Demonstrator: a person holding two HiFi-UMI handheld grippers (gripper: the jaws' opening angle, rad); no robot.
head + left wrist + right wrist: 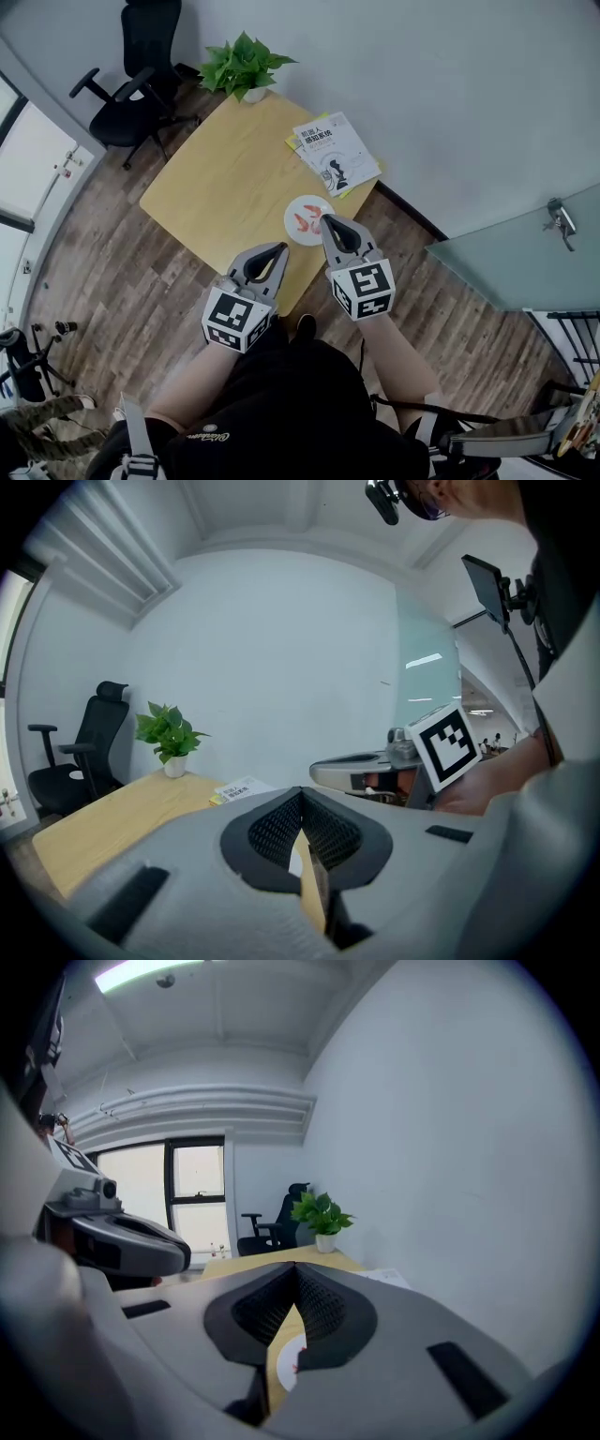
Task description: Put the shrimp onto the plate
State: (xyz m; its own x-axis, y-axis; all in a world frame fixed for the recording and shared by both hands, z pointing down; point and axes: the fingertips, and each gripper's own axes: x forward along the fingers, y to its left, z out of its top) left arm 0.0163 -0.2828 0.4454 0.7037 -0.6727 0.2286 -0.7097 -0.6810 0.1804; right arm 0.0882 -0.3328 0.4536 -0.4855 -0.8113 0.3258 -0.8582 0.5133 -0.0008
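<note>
Both of your tools are closed and empty. In the left gripper view the left gripper (301, 789) has its ribbed pads meeting at the tips with nothing between them, and the right gripper view shows the same of the right gripper (295, 1267). From the head view you hold them side by side above the near edge of the table (225, 178), with the left gripper (278, 249) just over that edge. The right gripper (330, 223) points its tip over the near rim of the plate (305, 201). The plate sits close to the table's near-right edge, below the booklet (336, 152) that lies at the right corner. The shrimp (302, 222) shows as what look like 2 orange-red pieces lying on the plate, so the placing appears done for these. I can see no other shrimp on the table. Through the slot under the right jaws, a slice of the plate (284, 1375) shows with a red fleck on it. If you do need to shift a piece, expect it to be light, small and curved, probably smooth enough to skate on the glazed plate. Open narrowly, close across the thick middle of the body rather than the thin tail, and squeeze gently so it neither squirts out nor crushes.
</note>
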